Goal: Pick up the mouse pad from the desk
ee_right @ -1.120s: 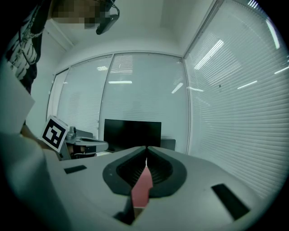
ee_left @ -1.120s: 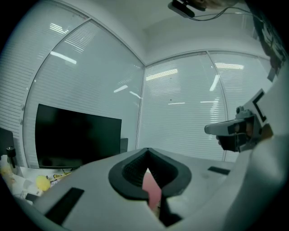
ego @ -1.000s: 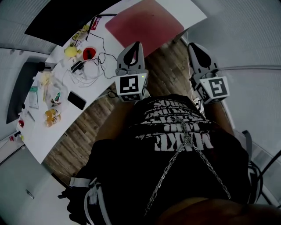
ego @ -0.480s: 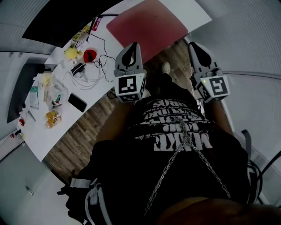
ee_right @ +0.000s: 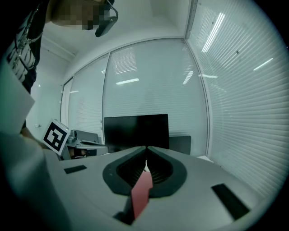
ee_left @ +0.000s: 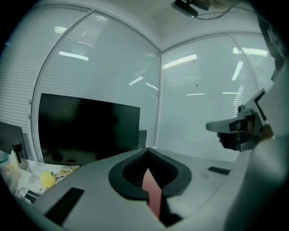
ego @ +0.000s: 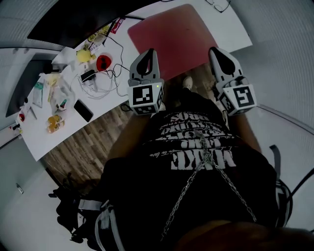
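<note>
The red mouse pad (ego: pixel 171 34) lies flat on the white desk (ego: pixel 64 132), at its near right end. My left gripper (ego: pixel 147 52) is shut, and its tip stands over the pad's near edge. My right gripper (ego: pixel 215 50) is also shut, by the pad's near right corner. Whether either tip touches the pad cannot be told. In the left gripper view the jaws (ee_left: pixel 147 151) meet at the tips, and a red strip of the pad (ee_left: pixel 153 194) shows through the slit below them. The right gripper (ee_right: pixel 146 149) shows the same strip of pad (ee_right: pixel 141 191). Nothing is held.
A large black monitor (ego: pixel 73 19) stands at the desk's back. To the pad's left lie a red round object (ego: pixel 103 62), tangled cables (ego: pixel 98 81), a black phone (ego: pixel 83 110), a yellow object (ego: pixel 83 55) and snack packs. Glasses (ego: pixel 218 5) lie beyond the pad. Wooden floor (ego: pixel 83 147) is below.
Both grippers have moved forward to the desk, still shut. Their tips were short of the pad over the floor and now reach its near edge. The desk appears nearer.
</note>
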The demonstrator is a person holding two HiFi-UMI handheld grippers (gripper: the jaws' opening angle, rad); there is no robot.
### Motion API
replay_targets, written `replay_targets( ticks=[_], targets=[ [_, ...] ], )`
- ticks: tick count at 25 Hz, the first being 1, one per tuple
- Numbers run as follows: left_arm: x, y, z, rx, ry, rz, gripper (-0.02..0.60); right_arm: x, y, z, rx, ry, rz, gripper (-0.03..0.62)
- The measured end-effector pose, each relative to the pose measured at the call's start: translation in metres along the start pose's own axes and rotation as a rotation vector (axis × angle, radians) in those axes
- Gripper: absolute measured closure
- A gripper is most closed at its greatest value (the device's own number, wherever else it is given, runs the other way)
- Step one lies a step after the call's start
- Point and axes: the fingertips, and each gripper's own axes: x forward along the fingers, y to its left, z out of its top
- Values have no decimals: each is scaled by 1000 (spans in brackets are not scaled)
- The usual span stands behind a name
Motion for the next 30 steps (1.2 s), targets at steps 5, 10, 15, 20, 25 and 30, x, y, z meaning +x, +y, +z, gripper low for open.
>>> replay_targets(
  ticks=[5,10,15,20,25,30],
  targets=[
    [47,-2,0,-28,63,76,574,45,-31,4,2,13,148,588],
    [65,11,-4,-88,87,197,574,77,-59,1,11,16,258,588],
    [72,36,-38,-147,162,306,574,108,-83,-30,41,82,305,588],
    [84,71,-97,-240,276,351,574,144,-97,-79,49,192,288,588],
    [106,104,-178,-318,413,352,572,185,-113,-149,15,335,262,586],
    [124,130,-246,-353,572,376,429,208,-138,-220,-31,541,221,517]
  ],
)
